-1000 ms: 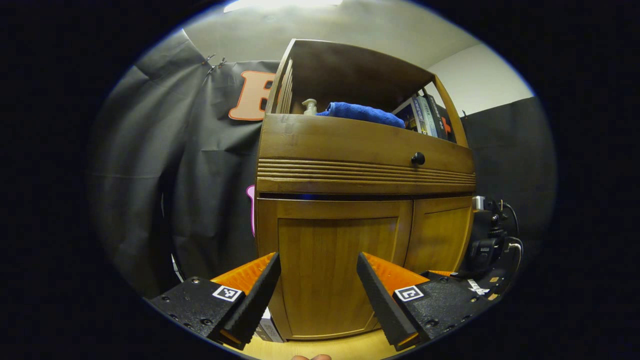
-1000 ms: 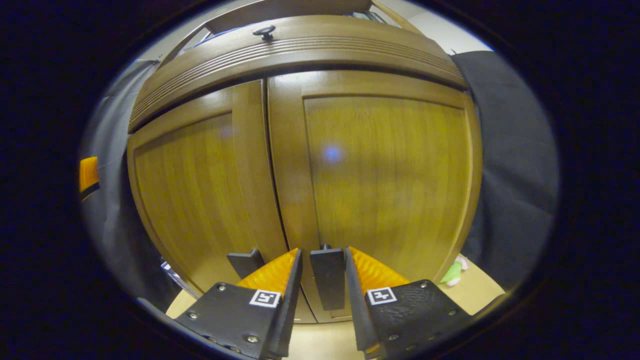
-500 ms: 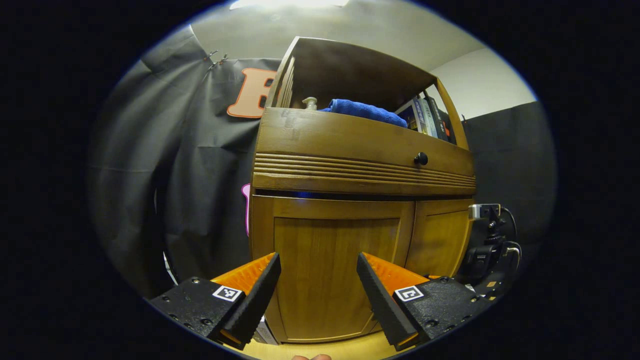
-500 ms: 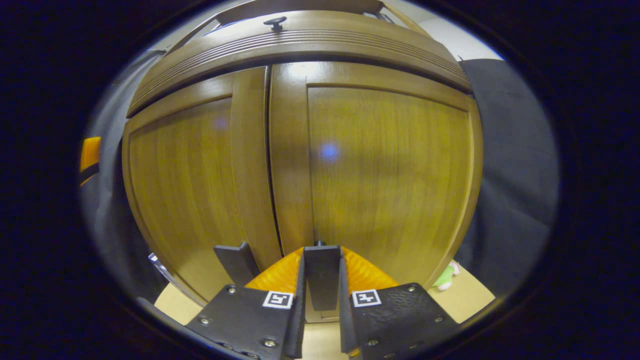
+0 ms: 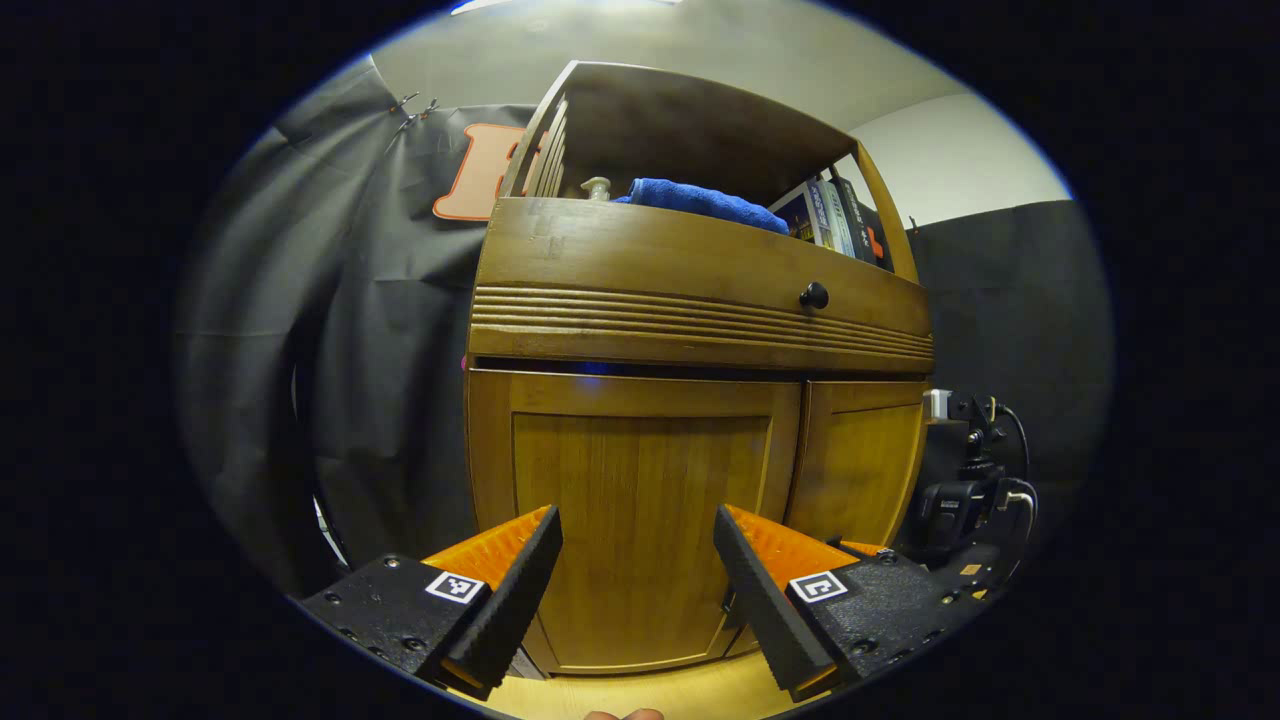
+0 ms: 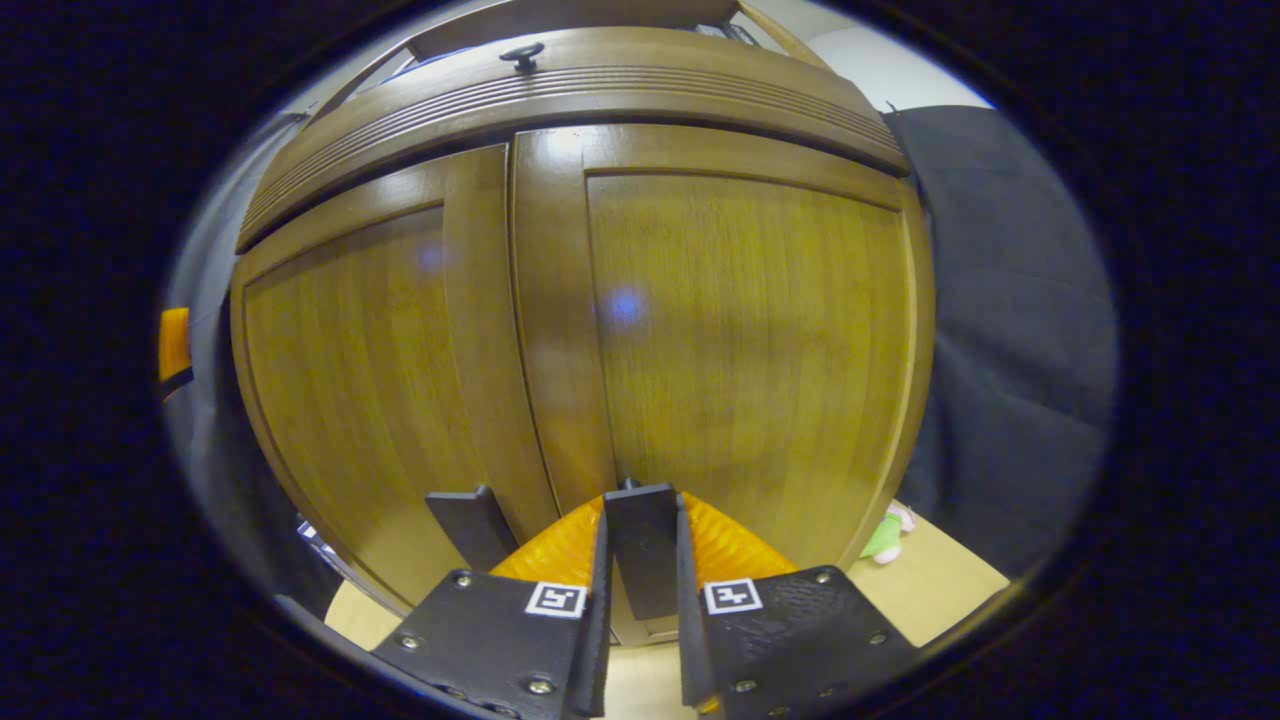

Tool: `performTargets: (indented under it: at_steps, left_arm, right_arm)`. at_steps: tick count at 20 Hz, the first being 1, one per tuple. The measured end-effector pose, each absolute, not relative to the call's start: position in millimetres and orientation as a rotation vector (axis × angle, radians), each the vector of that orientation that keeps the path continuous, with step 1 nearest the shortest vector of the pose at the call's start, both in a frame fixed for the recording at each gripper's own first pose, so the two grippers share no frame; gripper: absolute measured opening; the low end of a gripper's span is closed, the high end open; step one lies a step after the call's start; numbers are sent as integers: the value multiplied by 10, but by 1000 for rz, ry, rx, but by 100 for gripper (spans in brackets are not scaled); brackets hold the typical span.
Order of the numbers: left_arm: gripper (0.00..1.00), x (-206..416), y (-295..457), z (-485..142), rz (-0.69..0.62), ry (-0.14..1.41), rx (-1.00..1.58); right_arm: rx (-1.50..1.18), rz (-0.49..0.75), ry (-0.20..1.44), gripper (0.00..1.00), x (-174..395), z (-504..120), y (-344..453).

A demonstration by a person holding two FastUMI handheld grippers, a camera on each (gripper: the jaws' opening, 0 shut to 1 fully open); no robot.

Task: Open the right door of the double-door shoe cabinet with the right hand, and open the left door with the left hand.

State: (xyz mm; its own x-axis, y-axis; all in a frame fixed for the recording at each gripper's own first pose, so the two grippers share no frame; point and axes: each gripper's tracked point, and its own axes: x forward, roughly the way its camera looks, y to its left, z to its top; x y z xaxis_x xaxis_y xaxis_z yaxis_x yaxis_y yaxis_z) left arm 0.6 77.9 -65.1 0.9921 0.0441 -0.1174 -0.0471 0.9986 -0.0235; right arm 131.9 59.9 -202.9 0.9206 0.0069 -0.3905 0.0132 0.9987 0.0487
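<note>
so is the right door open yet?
Shut: right door sits flush beside the left door; right gripper clamps its handle.

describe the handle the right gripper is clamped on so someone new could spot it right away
Find the wooden shoe cabinet with two closed lower doors under a ribbed drawer front. On the right door, low down near the centre seam, sits a dark flat upright handle. Unlike the matching handle on the left door, which stands free, this one is pinched between the fingers of the right gripper.
</note>
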Motion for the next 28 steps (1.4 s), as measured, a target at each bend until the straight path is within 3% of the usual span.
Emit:
performTargets:
  at_steps: [5, 6, 17, 28]
  left_arm:
    - [95, -68, 834, -626, 67, 105, -23]
    - [95, -93, 845, -645, 70, 107, -34]
    - [95, -153, 956, -777, 121, 149, -34]
    - [95, -175, 584, -749, 28, 149, -61]
  right_arm:
    - [56, -30, 403, 28, 1188, -1990, 562]
    - [61, -31, 401, 23, 1221, -1989, 553]
    - [72, -46, 396, 23, 936, -1935, 392]
    - [83, -92, 397, 23, 447, -1808, 32]
